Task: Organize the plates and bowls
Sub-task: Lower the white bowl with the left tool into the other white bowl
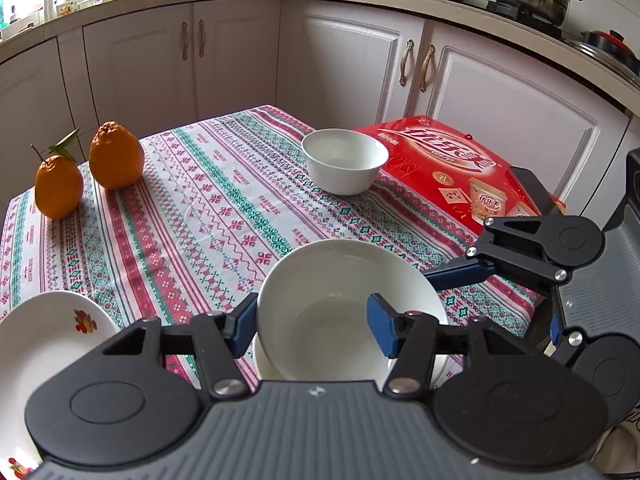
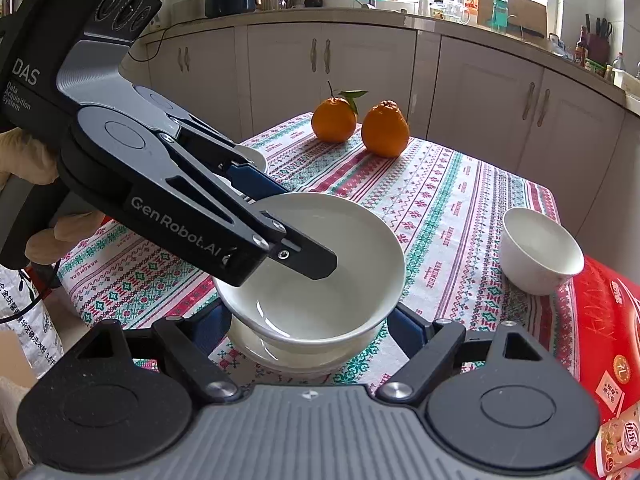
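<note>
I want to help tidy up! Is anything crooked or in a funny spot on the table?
Yes. The big white bowl sits tilted, one side of its rim pinched by the left tongs, above a white dish. The small white bowl rests partly on the red cardboard box.

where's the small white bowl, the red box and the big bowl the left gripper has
small white bowl (image 1: 344, 160), left wrist view, on its outer wall
red box (image 1: 460, 168), left wrist view, on its printed lid
big bowl (image 2: 320, 300), right wrist view, on its inner bottom
</note>
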`<state>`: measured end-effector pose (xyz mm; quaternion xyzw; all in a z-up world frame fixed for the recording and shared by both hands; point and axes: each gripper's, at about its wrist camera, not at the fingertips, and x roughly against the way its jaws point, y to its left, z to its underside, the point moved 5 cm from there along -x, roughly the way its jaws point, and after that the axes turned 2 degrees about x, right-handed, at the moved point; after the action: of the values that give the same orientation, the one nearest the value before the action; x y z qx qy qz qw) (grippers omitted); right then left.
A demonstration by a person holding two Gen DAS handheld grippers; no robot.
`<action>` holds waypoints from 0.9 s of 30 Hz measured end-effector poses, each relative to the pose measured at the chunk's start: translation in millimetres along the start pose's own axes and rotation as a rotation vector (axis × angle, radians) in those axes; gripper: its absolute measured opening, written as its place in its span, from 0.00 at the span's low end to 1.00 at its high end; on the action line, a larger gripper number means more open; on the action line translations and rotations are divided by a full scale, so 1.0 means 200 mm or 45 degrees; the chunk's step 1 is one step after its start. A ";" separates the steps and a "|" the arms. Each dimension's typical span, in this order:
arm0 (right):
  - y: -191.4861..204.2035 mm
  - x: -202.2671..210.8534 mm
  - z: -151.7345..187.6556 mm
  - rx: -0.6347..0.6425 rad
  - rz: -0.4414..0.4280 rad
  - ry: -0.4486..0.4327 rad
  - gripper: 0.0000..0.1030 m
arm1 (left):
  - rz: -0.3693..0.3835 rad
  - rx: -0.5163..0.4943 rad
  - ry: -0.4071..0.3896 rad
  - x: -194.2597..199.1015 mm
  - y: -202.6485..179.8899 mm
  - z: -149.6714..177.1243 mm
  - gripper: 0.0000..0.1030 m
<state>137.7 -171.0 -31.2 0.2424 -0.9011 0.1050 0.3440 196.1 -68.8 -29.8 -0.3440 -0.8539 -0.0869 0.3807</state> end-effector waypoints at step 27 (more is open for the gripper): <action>0.02 -0.04 0.03 0.006 -0.003 0.047 0.86 | 0.019 0.031 0.025 -0.06 0.03 0.06 0.56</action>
<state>137.9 -167.1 -40.8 0.2422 -0.8941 0.1111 0.3600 198.6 -65.2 -46.2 -0.3447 -0.8485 -0.0773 0.3939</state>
